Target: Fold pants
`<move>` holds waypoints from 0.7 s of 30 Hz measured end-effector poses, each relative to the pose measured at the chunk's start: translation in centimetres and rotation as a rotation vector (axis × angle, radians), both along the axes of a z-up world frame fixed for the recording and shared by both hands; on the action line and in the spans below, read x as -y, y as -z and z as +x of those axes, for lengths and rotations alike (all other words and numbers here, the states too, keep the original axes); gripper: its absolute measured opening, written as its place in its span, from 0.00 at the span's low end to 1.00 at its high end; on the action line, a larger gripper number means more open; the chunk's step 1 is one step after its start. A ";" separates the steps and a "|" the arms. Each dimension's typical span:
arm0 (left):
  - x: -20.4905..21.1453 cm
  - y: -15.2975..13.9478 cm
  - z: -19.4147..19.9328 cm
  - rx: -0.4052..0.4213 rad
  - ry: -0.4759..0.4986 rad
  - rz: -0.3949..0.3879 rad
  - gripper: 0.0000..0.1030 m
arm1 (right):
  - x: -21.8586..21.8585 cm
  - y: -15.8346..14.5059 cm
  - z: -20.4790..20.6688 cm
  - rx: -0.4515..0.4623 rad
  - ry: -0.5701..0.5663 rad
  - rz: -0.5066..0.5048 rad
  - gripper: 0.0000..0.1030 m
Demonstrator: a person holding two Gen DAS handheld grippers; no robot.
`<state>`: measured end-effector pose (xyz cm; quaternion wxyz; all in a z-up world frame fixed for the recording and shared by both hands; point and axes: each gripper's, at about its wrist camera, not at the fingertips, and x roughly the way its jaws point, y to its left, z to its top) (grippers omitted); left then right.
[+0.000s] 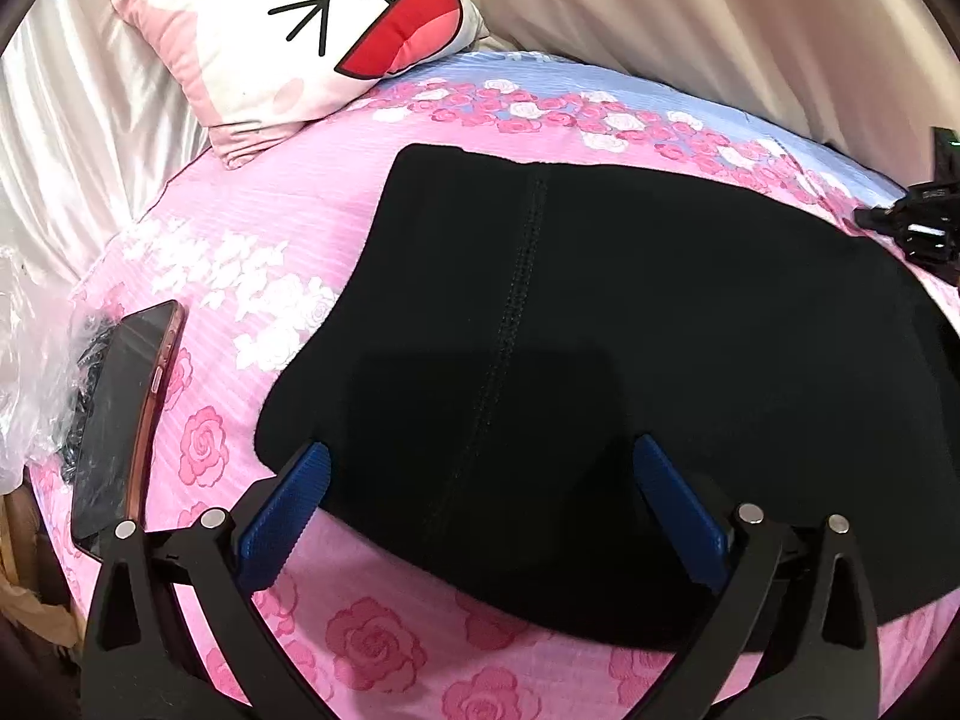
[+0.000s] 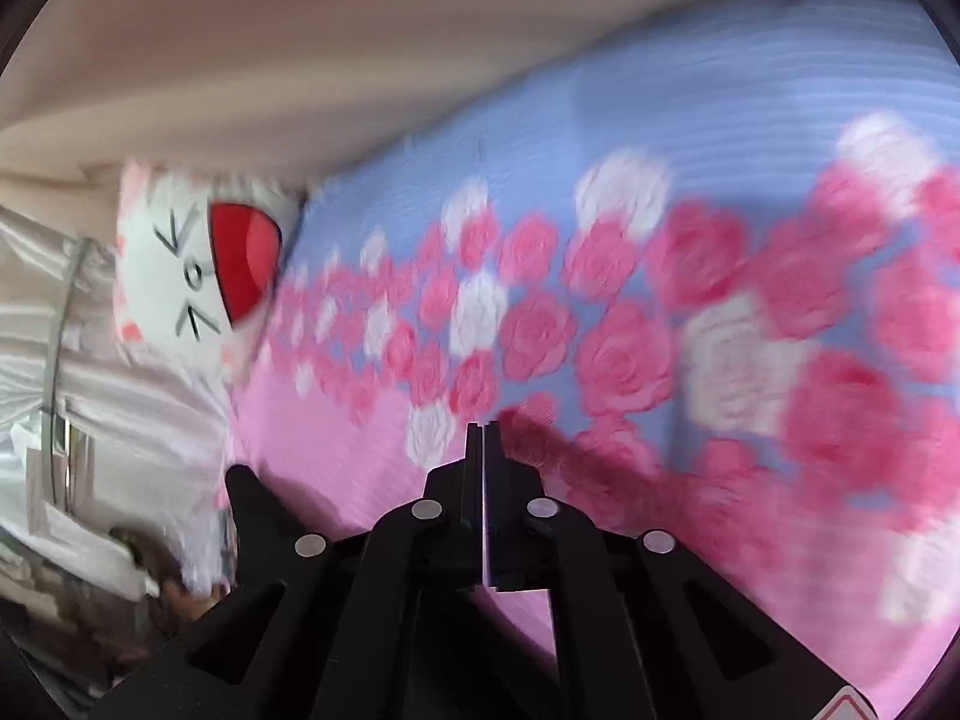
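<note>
Black pants [image 1: 600, 330] lie folded flat on the pink rose bedsheet [image 1: 240, 276] in the left wrist view, a stitched seam running down their middle. My left gripper [image 1: 480, 468] is open, its blue pads [image 1: 300, 492] spread just over the near edge of the pants, holding nothing. My right gripper [image 2: 483, 429] is shut with nothing between its black fingers, above the blue and pink sheet [image 2: 660, 300]; this view is blurred and shows no pants. The right gripper's black body [image 1: 918, 222] shows at the far right edge of the pants.
A cartoon-face pillow [image 1: 288, 36] lies at the head of the bed, also in the right wrist view [image 2: 192, 264]. A phone in a red case [image 1: 126, 414] and crinkled clear plastic [image 1: 30, 372] sit at the left bed edge. Pale curtains hang behind.
</note>
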<state>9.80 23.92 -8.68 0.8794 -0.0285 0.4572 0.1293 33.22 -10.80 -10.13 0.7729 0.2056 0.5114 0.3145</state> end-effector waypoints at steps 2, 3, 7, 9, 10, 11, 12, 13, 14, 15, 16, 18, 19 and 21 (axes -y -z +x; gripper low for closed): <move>-0.8 -0.9 -0.9 0.026 0.004 -0.024 0.95 | -1.1 -1.9 -2.5 0.065 -0.094 -0.029 0.07; -0.9 -1.4 -1.3 0.041 0.000 -0.030 0.95 | -2.0 -2.5 -3.9 0.095 -0.146 -0.037 0.07; -1.5 -1.4 -0.1 0.047 -0.071 0.032 0.95 | -8.4 -0.8 -7.0 0.116 -0.333 -0.123 0.07; -2.0 -0.1 1.7 -0.003 -0.117 0.064 0.96 | -10.7 1.3 -5.4 0.137 -0.297 -0.226 0.00; -2.5 0.3 2.1 0.018 -0.128 0.037 0.96 | -10.8 1.8 -4.3 0.125 -0.261 -0.193 0.00; -2.9 0.2 2.2 0.038 -0.149 0.022 0.96 | -10.4 1.9 -2.8 0.081 -0.198 -0.126 0.00; -3.3 0.1 2.6 0.039 -0.162 0.013 0.96 | -10.2 1.4 -2.3 0.072 -0.146 -0.106 0.00; -3.5 -0.1 2.6 0.035 -0.164 0.007 0.96 | -10.2 0.5 -2.5 0.087 -0.136 -0.089 0.09; -3.8 -0.6 2.5 0.034 -0.177 0.008 0.96 | -10.6 -0.5 -3.4 0.111 -0.160 -0.065 0.11; -4.1 -1.2 2.0 0.050 -0.188 0.012 0.95 | -11.1 -1.4 -4.6 0.134 -0.204 -0.038 0.11; -4.2 -1.8 1.6 0.075 -0.193 0.016 0.95 | -11.9 -2.0 -6.3 0.153 -0.259 -0.028 0.11; -4.4 -2.9 1.2 0.123 -0.196 0.026 0.95 | -13.8 -1.6 -8.2 0.159 -0.340 -0.070 0.11; -4.6 -3.0 1.8 0.126 -0.198 0.037 0.95 | -15.1 -0.9 -8.4 0.160 -0.370 -0.113 0.11; -5.0 -2.6 4.1 0.093 -0.205 0.069 0.95 | -17.2 1.1 -6.7 0.174 -0.347 -0.183 0.03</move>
